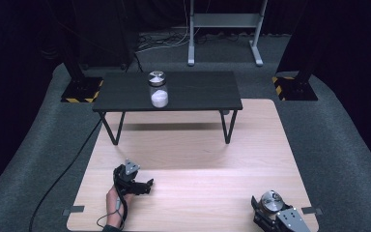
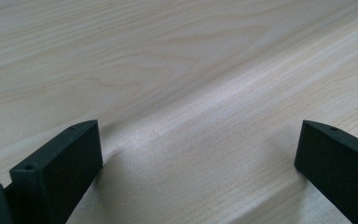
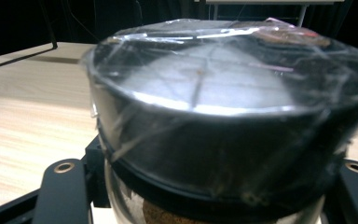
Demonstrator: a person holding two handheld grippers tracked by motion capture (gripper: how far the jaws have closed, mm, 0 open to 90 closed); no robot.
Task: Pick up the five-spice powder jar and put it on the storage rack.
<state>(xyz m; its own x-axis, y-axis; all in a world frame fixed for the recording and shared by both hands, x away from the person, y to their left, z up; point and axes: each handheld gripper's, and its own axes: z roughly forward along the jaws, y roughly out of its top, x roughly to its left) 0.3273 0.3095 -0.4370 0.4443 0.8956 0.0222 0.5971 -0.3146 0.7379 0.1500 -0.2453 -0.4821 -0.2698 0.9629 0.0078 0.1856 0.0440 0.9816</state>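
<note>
Two jars: one with white powder [image 1: 158,90] stands on the far black bench [image 1: 198,94]. Near left, the left gripper [image 1: 147,186] rests spread on the wooden table [image 1: 198,159], holding nothing. Near right, the right gripper [image 1: 265,215] pinches the second, metal-lidded jar [image 1: 271,199].

This is a lab or recording studio rather than a home. Black curtains [image 1: 24,29] close off the back and sides, and grey carpet [image 1: 348,145] covers the floor. Two dark stands rest on bases with yellow-and-black hazard stripes [image 1: 83,90]. Cables [image 1: 162,41] run along the floor beside a grey metal frame [image 1: 224,29]. A pale wooden table [image 1: 193,159] carries a small black table [image 1: 174,92].
</note>
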